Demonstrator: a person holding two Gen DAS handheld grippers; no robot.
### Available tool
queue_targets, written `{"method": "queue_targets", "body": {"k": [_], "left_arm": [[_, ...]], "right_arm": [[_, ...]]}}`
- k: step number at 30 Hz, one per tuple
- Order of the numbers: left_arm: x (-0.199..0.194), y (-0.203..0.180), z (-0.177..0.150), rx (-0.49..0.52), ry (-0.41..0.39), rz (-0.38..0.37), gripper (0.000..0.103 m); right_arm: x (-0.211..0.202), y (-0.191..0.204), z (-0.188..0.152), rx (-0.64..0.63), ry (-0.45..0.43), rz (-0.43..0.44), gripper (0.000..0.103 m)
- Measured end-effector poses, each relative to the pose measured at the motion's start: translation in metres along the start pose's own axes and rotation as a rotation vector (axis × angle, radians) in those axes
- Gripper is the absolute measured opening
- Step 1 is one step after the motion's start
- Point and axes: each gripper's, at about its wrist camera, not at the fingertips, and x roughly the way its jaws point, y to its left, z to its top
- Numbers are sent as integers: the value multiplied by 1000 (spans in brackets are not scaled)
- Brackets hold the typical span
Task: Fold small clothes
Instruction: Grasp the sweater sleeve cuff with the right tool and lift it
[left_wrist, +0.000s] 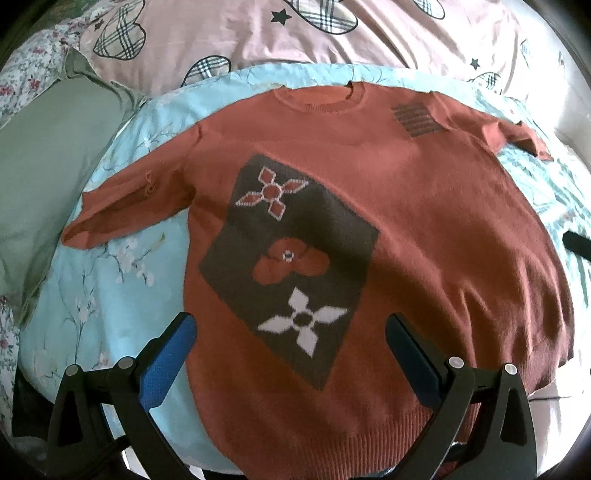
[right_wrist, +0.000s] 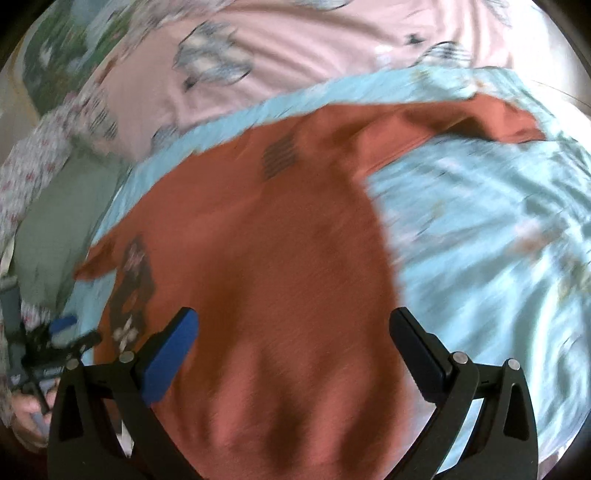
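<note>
A small rust-orange knit sweater (left_wrist: 424, 221) lies flat, front up, on a light blue floral sheet (left_wrist: 110, 295), collar (left_wrist: 319, 98) far from me and ribbed hem (left_wrist: 314, 439) nearest. It has a dark brown patch with flower motifs (left_wrist: 291, 258) and both short sleeves spread out. My left gripper (left_wrist: 290, 325) is open and empty, above the hem. In the blurred right wrist view the sweater (right_wrist: 266, 258) fills the middle. My right gripper (right_wrist: 293, 321) is open and empty over its lower right part. The left gripper (right_wrist: 62, 332) shows at that view's left edge.
A pink sheet with plaid hearts and stars (left_wrist: 295, 33) lies beyond the sweater. A grey-green pillow (left_wrist: 48, 155) sits to the left, beside floral bedding (left_wrist: 26, 70). A black strap (left_wrist: 578, 243) shows at the right edge. The blue sheet (right_wrist: 498, 240) extends right of the sweater.
</note>
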Motion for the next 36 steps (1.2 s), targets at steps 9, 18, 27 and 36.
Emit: {"method": "queue_targets", "body": {"k": [9, 18, 27, 36], "left_arm": [[15, 4, 35, -13, 3, 26, 102], [55, -21, 46, 16, 88, 4, 102], [87, -30, 53, 14, 148, -19, 102], [77, -17, 43, -33, 142, -67, 102]], "right_arm": [[15, -186, 133, 303, -164, -211, 63], [73, -312, 202, 572, -184, -275, 43], [69, -286, 215, 473, -282, -226, 5], [82, -85, 231, 172, -221, 152, 4]]}}
